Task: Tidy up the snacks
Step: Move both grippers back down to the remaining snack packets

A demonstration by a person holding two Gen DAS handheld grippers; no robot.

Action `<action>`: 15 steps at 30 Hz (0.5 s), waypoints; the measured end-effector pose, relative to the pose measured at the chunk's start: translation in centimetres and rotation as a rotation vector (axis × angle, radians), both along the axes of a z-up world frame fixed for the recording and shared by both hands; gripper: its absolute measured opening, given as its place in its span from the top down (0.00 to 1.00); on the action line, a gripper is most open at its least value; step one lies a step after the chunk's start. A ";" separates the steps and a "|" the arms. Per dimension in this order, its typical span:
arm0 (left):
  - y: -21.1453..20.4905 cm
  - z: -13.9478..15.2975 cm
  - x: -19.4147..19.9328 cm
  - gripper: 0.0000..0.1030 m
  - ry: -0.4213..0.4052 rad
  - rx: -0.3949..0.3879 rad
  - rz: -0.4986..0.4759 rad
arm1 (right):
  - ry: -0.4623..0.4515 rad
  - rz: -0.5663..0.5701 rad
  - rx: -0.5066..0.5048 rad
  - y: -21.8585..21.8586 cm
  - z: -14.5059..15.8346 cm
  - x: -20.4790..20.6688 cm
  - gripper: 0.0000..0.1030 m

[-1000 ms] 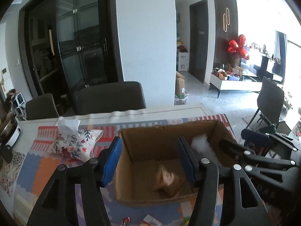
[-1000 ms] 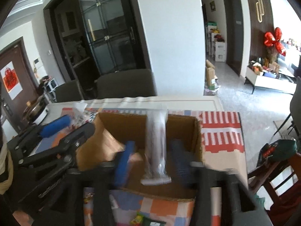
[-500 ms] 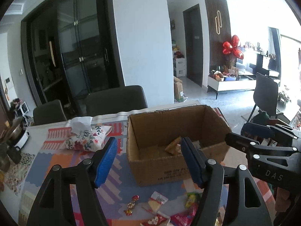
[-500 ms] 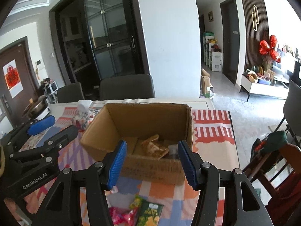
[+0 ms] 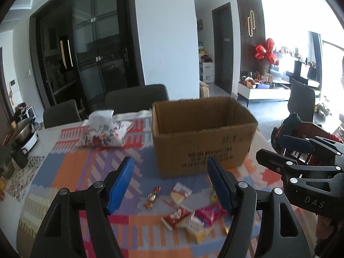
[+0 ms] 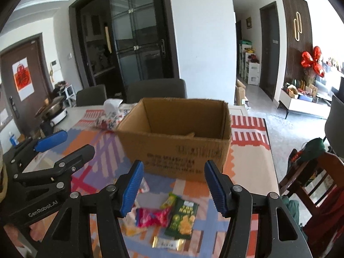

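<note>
Both claws have pulled back from the cardboard box [image 5: 202,133], which a moment ago filled the lower frame and now stands in the centre of each view, so the last drop looks done and a new pick is due. At the left of the left wrist view a flowered tissue pouch [image 5: 105,133] lies on the patchwork desk [image 5: 71,172]; the left claw [image 5: 169,185] is spread and empty, a red-and-gold candy [image 5: 153,195] and a heap of snack packets [image 5: 189,212] between its blue fingers [image 5: 121,185] at lower centre. At the right edge the other tool's side reads "DAS". In the right wrist view the tool at lower left reads "GenRobot.AI"; the right claw [image 6: 173,188] is empty, its jaws opening, over a pink packet [image 6: 153,215] and a green chip bag [image 6: 182,216]. Dark print on the box front is too blurred to read. A brown corner of something peeks above the box's near wall, so some snacks are probably inside already, the rest loose in front.
</note>
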State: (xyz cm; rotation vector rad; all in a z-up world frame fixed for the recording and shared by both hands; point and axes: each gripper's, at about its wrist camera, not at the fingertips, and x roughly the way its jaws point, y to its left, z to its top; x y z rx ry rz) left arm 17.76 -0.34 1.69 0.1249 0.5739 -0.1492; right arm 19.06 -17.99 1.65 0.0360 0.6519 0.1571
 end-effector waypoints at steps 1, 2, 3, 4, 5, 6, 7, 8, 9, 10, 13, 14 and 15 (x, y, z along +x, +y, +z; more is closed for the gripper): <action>0.2 -0.4 -0.5 0.32 0.005 0.000 0.004 | 0.004 0.006 -0.007 0.2 -0.3 -0.4 0.41; 0.4 -0.8 -1.0 0.32 0.011 0.000 0.009 | 0.008 0.011 -0.012 0.4 -0.6 -0.8 0.41; 0.5 -1.2 -1.4 0.32 0.021 0.001 0.011 | 0.016 0.018 -0.020 0.6 -1.0 -1.2 0.41; 0.7 -1.6 -1.8 0.32 0.026 0.001 0.012 | 0.022 0.024 -0.027 0.8 -1.4 -1.6 0.41; 0.9 -2.0 -2.2 0.32 0.031 -0.001 0.016 | 0.031 0.027 -0.031 0.9 -1.7 -1.8 0.41; 0.9 -2.4 -2.6 0.32 0.037 -0.002 0.017 | 0.040 0.030 -0.029 1.0 -2.0 -2.1 0.41; 1.0 -2.9 -3.1 0.32 0.043 -0.002 0.018 | 0.047 0.031 -0.025 1.0 -2.2 -2.2 0.41; 1.1 -3.2 -3.3 0.32 0.051 -0.003 0.021 | 0.055 0.029 -0.022 1.0 -2.6 -2.5 0.41; 1.2 -3.7 -3.6 0.32 0.060 -0.004 0.020 | 0.068 0.030 -0.021 1.1 -3.1 -2.7 0.41; 1.4 -4.0 -3.8 0.32 0.065 -0.005 0.017 | 0.076 0.033 -0.023 1.2 -3.5 -2.8 0.41; 1.7 -5.4 -4.6 0.32 0.080 0.008 0.017 | 0.109 0.035 -0.035 1.5 -4.8 -3.2 0.41; 1.7 -5.8 -4.8 0.32 0.085 0.011 0.016 | 0.122 0.035 -0.033 1.6 -5.4 -3.3 0.41; 1.7 -6.2 -4.9 0.32 0.093 0.014 0.015 | 0.133 0.040 -0.031 1.7 -5.9 -3.5 0.41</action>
